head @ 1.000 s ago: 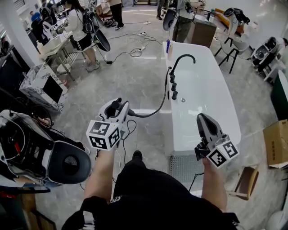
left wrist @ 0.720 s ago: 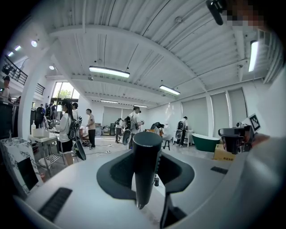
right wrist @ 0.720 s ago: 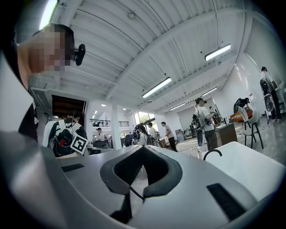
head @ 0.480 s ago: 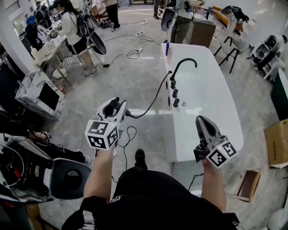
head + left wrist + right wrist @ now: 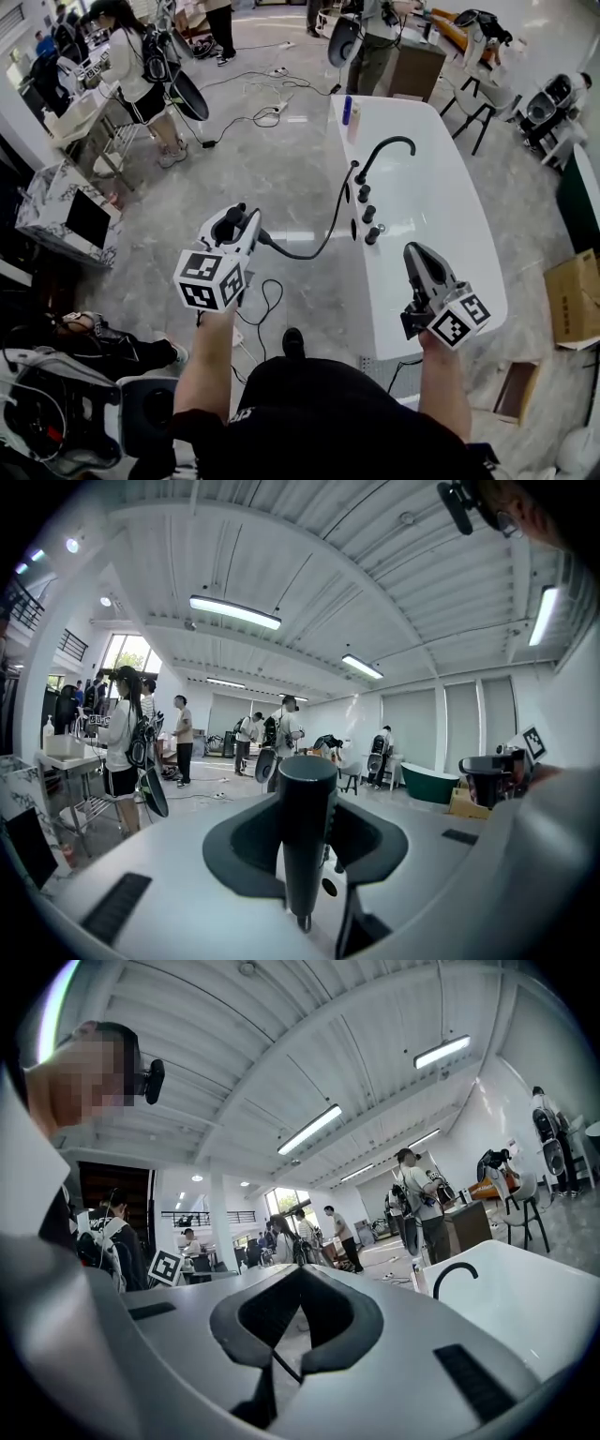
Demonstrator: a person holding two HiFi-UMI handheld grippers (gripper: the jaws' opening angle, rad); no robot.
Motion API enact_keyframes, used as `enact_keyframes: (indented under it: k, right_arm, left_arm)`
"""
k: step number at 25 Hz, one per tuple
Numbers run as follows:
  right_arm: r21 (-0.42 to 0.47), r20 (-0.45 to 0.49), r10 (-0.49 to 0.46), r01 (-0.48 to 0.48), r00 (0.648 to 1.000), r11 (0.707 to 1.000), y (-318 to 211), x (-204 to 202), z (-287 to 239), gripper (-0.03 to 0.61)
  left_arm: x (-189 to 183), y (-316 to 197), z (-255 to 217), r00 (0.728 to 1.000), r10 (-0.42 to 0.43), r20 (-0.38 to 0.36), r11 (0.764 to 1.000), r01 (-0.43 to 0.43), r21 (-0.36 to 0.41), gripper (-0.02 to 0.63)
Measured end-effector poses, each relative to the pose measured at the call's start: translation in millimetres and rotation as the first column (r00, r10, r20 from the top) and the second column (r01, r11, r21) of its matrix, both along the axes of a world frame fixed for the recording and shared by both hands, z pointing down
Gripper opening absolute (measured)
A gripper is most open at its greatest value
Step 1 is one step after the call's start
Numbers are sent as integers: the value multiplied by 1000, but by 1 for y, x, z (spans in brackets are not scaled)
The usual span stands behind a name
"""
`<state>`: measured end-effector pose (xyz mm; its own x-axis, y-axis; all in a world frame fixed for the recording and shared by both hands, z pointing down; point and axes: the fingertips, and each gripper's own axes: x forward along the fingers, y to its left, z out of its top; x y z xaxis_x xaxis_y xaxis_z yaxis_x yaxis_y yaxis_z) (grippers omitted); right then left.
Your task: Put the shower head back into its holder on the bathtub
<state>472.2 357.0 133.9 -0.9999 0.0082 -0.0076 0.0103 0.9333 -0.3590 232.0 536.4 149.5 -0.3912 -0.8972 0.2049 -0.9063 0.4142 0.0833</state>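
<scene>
My left gripper (image 5: pixel 234 218) is shut on the black shower head (image 5: pixel 232 223), held over the floor to the left of the white bathtub (image 5: pixel 441 202). In the left gripper view the shower head's handle (image 5: pixel 307 832) stands upright between the jaws. Its black hose (image 5: pixel 319 246) sags and rises to the tub's left rim. There a row of black fittings (image 5: pixel 368 214) stands below the arched black faucet (image 5: pixel 382 148). My right gripper (image 5: pixel 419 265) hovers over the tub's near end, shut and empty (image 5: pixel 274 1361). Which fitting is the holder I cannot tell.
Several people (image 5: pixel 127 66) stand at tables at the back left, with cables (image 5: pixel 267 108) on the floor between them and the tub. Two bottles (image 5: pixel 347 111) stand on the tub's far end. A cardboard box (image 5: pixel 570 300) lies at the right, equipment (image 5: pixel 56 412) at the lower left.
Both grippers have travelled forward along the tub's side. The faucet and fittings now lie nearer to them. The shower head stays gripped in the left one.
</scene>
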Motion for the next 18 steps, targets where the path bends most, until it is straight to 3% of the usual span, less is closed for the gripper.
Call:
enact_keyframes:
  k: [11,18]
  right_arm:
    - [24,-33,-13,14,999,1000,10,-97,-2,14]
    - [5,-44,-12,12,999,1000,-5,-122,7,14]
  left_arm:
    - [-98,8,-7,1000,-9,23,999,8,34,132]
    - [-122,-11,-10,999,4,40,999,-6,39,132]
